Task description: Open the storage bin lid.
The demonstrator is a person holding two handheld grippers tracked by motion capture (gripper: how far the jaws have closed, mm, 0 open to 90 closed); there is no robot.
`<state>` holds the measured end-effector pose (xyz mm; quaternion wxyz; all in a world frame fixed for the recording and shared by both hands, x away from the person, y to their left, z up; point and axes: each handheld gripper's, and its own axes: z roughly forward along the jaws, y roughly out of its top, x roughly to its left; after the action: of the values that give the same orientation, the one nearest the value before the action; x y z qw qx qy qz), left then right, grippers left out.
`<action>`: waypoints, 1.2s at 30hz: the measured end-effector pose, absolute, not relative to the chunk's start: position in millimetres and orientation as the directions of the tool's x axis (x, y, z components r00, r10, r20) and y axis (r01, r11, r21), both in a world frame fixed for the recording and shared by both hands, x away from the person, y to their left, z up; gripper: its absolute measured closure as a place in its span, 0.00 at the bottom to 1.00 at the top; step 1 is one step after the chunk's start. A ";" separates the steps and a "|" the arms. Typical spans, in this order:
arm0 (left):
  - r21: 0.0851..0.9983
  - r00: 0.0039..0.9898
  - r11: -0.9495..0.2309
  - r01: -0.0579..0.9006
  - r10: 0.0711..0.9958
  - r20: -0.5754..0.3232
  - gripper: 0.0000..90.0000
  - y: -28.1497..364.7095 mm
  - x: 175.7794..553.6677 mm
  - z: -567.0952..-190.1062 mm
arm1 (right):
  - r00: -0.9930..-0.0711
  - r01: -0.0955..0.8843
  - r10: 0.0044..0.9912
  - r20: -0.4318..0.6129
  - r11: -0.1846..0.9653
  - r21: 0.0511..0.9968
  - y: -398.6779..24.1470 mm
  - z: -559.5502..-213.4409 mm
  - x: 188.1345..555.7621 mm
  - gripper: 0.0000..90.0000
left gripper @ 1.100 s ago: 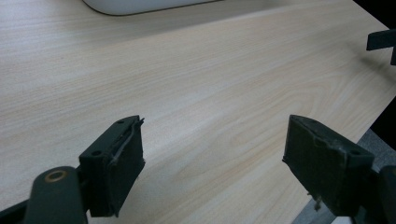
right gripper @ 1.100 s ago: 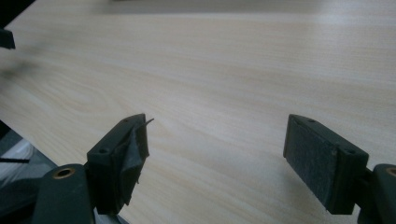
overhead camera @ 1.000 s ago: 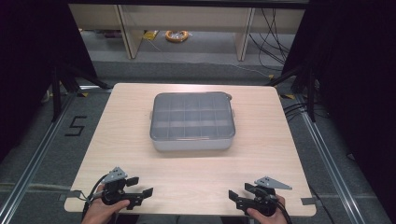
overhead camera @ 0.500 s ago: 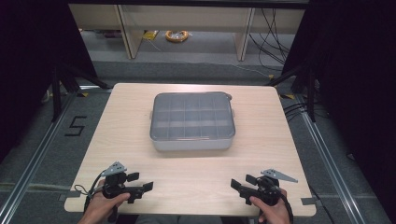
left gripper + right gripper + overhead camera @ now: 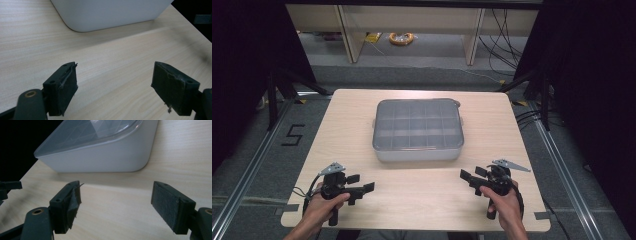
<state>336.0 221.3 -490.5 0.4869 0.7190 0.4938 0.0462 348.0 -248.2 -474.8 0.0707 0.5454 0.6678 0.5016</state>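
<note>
Sat at the middle of the light wooden table (image 5: pixel 337 130): a grey compartment box (image 5: pixel 418 131) under a clear lid (image 5: pixel 417 122), grid of dividers visible through it from the high view. Lid shut flat on the box, a small tab jutting at the far right corner.

Hovered low over the near left part of the table: left gripper (image 5: pixel 362 187), gripped by the left hand (image 5: pixel 324 205), jaws pointed rightward and a little toward the box. Jaws spread wide, nothing between them but bare wood in the left gripper view (image 5: pixel 113 83). Well short of the box, whose rounded white near corner (image 5: pixel 75 25) loomed ahead and to the left there.

Hovered over the near right part of the table: right gripper (image 5: pixel 468 176), held in the right hand (image 5: pixel 502 200), grey three-cornered plate on top, jaws aimed leftward toward the box. Jaws likewise wide apart, holding nothing; worn black pads (image 5: pixel 71 205) visible either side in the right gripper view (image 5: pixel 115 206). Box wall and lid edge (image 5: pixel 100 155) ahead of them, near but apart, no contact.

Both grippers clear of the box, one off each near corner. Beyond the far table edge: grey floor, cables and a yellow coil (image 5: pixel 401 38).
</note>
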 end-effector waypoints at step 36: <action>0.718 0.394 0.117 0.686 0.770 -0.502 0.27 222.4 459.7 -458.1 | -0.327 0.646 0.807 0.492 -0.189 0.740 -252.7 -449.3 460.2 0.36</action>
<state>459.7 222.4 -458.1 0.5072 0.6631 0.5490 0.0412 460.2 -252.7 -449.3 0.0785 0.5749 0.6320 0.5138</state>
